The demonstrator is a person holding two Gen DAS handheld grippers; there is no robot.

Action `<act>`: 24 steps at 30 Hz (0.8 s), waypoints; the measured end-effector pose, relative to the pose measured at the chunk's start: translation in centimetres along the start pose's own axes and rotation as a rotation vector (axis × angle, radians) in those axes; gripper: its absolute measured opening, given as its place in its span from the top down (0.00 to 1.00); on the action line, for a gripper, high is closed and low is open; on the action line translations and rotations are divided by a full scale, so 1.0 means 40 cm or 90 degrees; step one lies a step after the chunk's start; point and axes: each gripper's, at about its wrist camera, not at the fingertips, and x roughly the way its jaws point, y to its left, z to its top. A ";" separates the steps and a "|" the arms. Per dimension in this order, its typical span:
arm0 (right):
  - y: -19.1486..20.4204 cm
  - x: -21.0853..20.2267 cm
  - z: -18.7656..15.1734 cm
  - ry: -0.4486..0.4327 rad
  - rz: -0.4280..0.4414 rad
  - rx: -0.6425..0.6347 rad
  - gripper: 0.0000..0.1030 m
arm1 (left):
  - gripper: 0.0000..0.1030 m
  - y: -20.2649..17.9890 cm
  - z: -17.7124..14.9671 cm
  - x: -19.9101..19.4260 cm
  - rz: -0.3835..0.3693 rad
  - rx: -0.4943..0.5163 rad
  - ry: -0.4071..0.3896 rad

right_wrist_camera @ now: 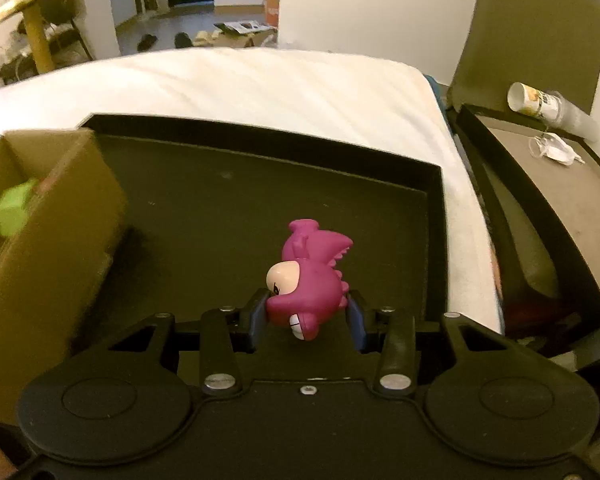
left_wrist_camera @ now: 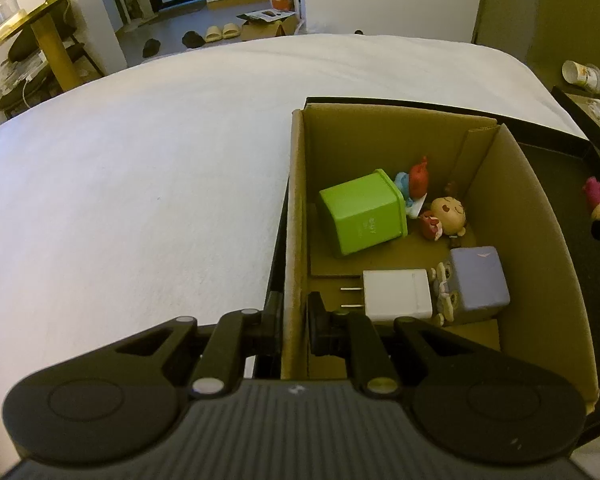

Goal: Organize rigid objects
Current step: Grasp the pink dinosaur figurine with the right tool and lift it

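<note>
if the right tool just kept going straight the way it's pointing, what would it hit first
Probably the bare floor of the black tray, ahead of the pink toy that the right tool holds. Nothing else lies in that line, though depth is hard to judge.

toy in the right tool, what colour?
Magenta-pink toy with a cream face patch and white teeth, clamped in the right tool. Clearest in the right wrist view.

Warm yellowish room light is making both pictures a bit dim. Edges are bending round and going dark. The cardboard box (right_wrist_camera: 40,216) is looking blurry.
</note>
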 end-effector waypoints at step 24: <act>0.148 -0.186 0.094 -0.084 0.110 -0.044 0.61 | 0.88 0.009 -0.007 -0.010 -0.023 -0.011 -0.015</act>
